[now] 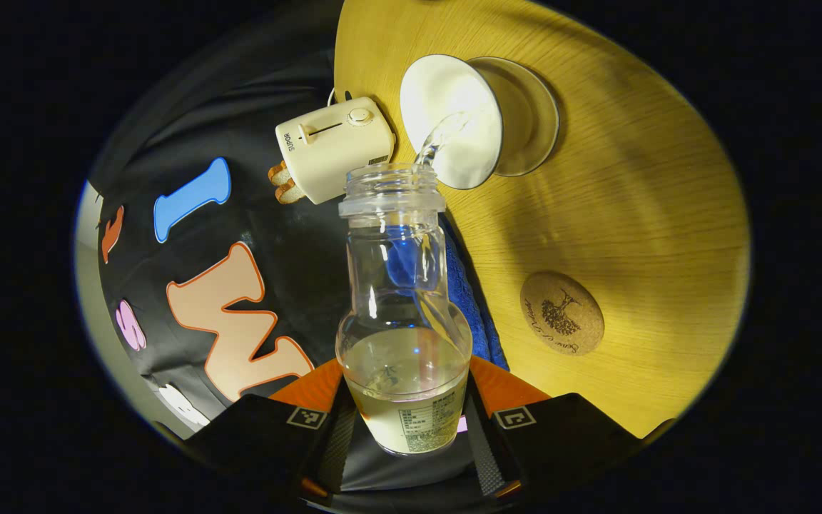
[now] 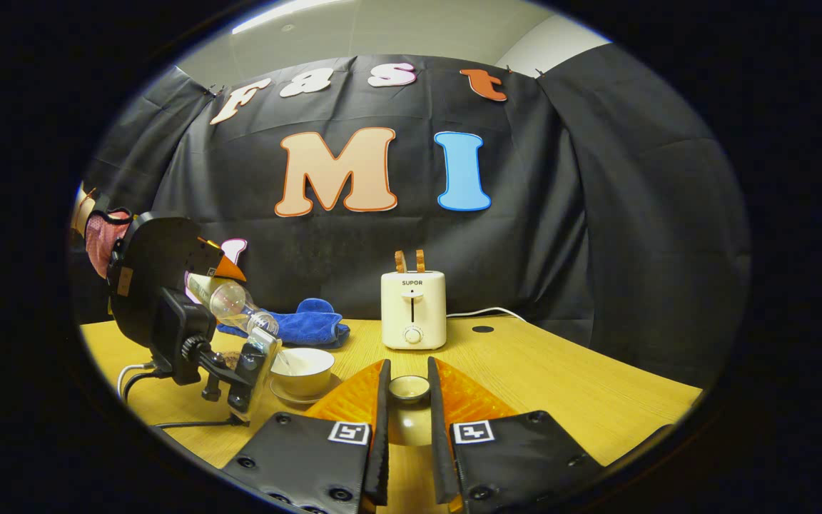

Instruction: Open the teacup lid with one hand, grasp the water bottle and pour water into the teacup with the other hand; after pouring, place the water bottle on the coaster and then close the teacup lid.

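Here the left tongs (image 1: 411, 421) pinch the water bottle (image 1: 404, 314) by its base, tipped so water streams into the teacup (image 1: 454, 121) on its saucer. The right tongs (image 2: 409, 421) pinch the teacup lid (image 2: 409, 387), held aside nearer the toaster (image 2: 413, 309). The coaster (image 1: 561, 313) waits bare on the counter (image 1: 653, 214). The cup's water level is hard to judge.

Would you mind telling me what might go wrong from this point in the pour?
1. The stream from the water bottle lands near the teacup rim, so a small wobble could spill onto the table.
2. The right tool holds the lid by its edges; it might slip.
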### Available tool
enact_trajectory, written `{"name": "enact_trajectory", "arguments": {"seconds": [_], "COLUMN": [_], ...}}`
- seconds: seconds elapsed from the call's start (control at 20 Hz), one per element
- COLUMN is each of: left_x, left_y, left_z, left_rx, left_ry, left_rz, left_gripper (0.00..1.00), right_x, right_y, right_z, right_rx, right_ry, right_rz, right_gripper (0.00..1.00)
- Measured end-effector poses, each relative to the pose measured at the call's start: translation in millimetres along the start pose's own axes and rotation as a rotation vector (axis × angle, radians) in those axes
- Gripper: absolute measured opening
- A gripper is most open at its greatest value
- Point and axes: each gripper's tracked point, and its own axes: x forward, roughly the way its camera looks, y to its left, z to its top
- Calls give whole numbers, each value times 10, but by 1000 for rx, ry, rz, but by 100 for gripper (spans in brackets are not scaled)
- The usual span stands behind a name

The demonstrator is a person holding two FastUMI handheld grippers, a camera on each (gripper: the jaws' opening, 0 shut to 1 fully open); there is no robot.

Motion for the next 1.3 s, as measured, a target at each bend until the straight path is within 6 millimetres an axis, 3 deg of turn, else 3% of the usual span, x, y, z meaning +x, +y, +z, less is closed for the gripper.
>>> {"name": "enact_trajectory", "arguments": {"seconds": [0.85, 1.05, 1.3], "left_x": [-33, -26, 44], "left_y": [178, 159, 9], "left_z": [-72, -55, 62], "left_rx": [110, 114, -19], "left_ry": [19, 17, -30], "left_rz": [-1, -1, -11], "left_gripper": [69, 69, 69], "right_x": [-5, 0, 1], "right_y": [1, 2, 1], "right_z": [-1, 1, -2], "right_rx": [0, 0, 0], "right_ry": [1, 1, 0], "right_rz": [0, 0, 0], "right_gripper": [28, 28, 28]}}
